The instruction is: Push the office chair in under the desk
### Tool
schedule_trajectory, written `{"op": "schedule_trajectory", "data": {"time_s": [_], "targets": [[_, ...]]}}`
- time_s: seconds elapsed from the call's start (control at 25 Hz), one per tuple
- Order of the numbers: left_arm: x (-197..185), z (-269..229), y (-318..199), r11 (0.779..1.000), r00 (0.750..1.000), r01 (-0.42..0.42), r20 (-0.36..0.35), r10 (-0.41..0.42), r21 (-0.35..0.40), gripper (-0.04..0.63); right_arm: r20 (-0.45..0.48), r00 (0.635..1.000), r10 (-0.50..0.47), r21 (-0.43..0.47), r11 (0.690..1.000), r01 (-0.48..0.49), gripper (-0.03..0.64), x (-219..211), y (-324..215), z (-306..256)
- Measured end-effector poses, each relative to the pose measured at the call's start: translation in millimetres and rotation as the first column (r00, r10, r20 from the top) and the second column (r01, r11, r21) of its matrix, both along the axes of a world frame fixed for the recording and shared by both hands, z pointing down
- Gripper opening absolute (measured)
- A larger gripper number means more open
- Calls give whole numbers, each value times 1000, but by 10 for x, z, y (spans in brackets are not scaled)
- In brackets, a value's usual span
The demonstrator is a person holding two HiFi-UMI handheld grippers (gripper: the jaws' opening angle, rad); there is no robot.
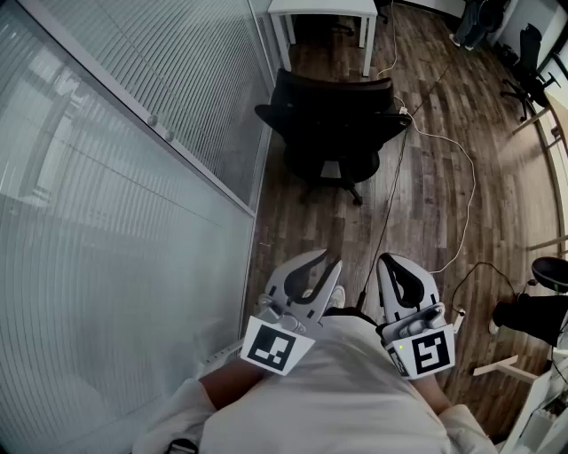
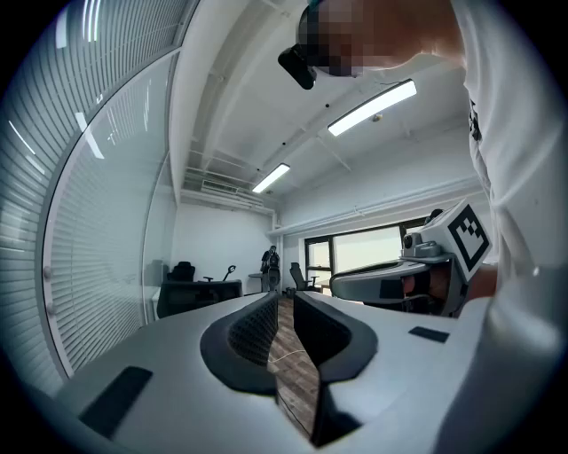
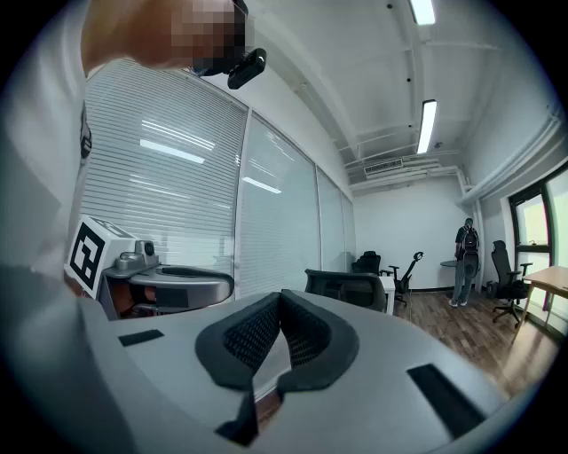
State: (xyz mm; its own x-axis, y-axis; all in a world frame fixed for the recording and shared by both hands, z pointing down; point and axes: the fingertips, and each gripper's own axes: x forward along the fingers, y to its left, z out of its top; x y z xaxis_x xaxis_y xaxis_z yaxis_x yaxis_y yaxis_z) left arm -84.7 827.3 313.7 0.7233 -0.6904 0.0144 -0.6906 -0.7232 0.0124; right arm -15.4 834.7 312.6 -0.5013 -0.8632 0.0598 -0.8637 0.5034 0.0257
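– Looking down from the head view, where does the office chair (image 1: 333,124) stand?

– It stands on the wood floor (image 1: 426,222), just in front of the white desk (image 1: 324,11) and not under it. Its black back faces the person, and the glass wall with blinds (image 1: 133,177) is close on its left. A white cable (image 1: 470,186) loops over the floor to its right.

– And the claws?

– Both are held near the person's chest, well apart from the chair. The left gripper (image 1: 330,259) has its jaws drawn almost together, with only a thin strip of floor showing between the pads and nothing caught there. The right gripper (image 1: 388,260) has its jaws pressed together at the tips, and it too is empty.

– Does anything carry print?

– Each gripper has a cube with a black-and-white square marker, the left cube (image 1: 271,346) and the right cube (image 1: 428,352). These are patterns, not letters.

– Is anyone else in the room?

– The right gripper view shows a person (image 3: 468,262) standing far off by the end wall, near another chair (image 3: 506,284).
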Motion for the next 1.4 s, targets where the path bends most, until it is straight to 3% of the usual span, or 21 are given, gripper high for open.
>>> {"op": "schedule_trajectory", "data": {"time_s": [0.12, 0.2, 1.08, 1.24, 1.4], "targets": [[-6, 130, 22, 998, 991, -49, 128, 45, 27, 78, 0, 1000, 0, 4, 1000, 0, 31, -13, -7, 39], [-2, 140, 7, 998, 986, -59, 156, 53, 31, 78, 0, 1000, 0, 4, 1000, 0, 31, -10, -25, 26], [396, 126, -140, 999, 983, -26, 182, 20, 29, 78, 52, 998, -18, 8, 1000, 17, 32, 423, -164, -22], [480, 139, -166, 1000, 992, 14, 129, -15, 10, 78, 47, 999, -25, 4, 1000, 25, 32, 524, -192, 31], [514, 225, -168, 1000, 981, 7, 191, -9, 14, 78, 53, 998, -41, -4, 999, 41, 32, 548, -217, 83]]}}
